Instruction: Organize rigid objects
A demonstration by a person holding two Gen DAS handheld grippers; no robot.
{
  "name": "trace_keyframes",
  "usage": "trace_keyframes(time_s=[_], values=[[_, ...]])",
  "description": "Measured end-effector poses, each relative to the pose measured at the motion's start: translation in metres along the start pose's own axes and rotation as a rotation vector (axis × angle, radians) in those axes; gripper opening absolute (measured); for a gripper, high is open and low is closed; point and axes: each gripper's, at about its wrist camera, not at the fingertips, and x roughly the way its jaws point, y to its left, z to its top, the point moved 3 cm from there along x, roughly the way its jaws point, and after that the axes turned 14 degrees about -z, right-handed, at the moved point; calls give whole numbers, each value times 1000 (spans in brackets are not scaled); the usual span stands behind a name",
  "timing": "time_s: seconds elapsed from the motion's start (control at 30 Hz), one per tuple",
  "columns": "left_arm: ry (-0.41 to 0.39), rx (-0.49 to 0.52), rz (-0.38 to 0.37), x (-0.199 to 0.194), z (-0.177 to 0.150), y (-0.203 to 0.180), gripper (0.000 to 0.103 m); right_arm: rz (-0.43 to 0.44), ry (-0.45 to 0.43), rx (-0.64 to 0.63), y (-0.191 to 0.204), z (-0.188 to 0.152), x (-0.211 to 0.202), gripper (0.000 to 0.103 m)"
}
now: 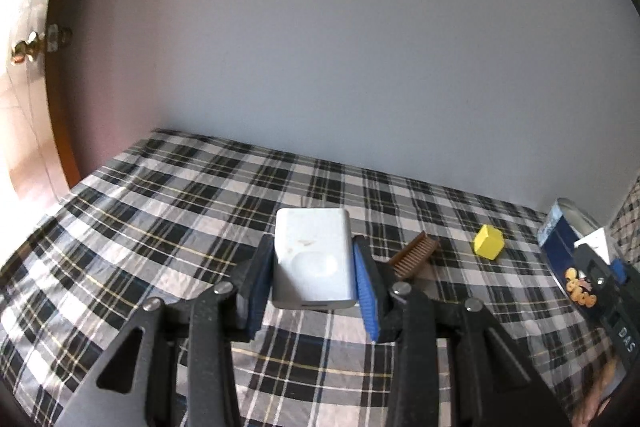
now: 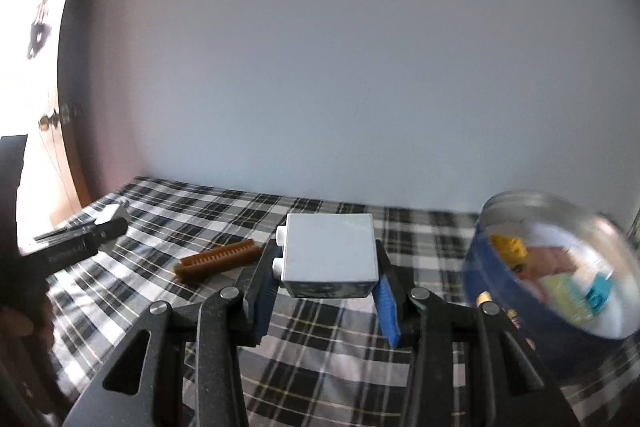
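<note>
Left gripper (image 1: 314,285) had its jaws clenched on a white rounded plastic charger block (image 1: 313,259), lifted clear of the plaid-covered tabletop (image 1: 160,227). Right gripper (image 2: 326,289) gripped a white square plug adapter with two stubby prongs (image 2: 330,255), also raised, probably en route to the round blue tin (image 2: 560,291) just right of it, which already held assorted bits. Brown toothed comb (image 1: 414,254) and yellow cube (image 1: 488,242) lay loose on the cloth, likely next.

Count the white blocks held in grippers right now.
2. One white charger block sits clamped in the left gripper; one white pegged block in the right gripper. Neither rests on the cloth.
</note>
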Motion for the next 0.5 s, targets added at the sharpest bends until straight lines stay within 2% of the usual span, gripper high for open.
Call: trace_keyframes(time_s=[0.2,0.5], values=[[-52,40,82,-9,-1,-11,37,-18,-26,-3,-5,2,-5,45],[-78,96,117,-12,-5,-34,37,-19,-34,21,-8,2,-7,45]])
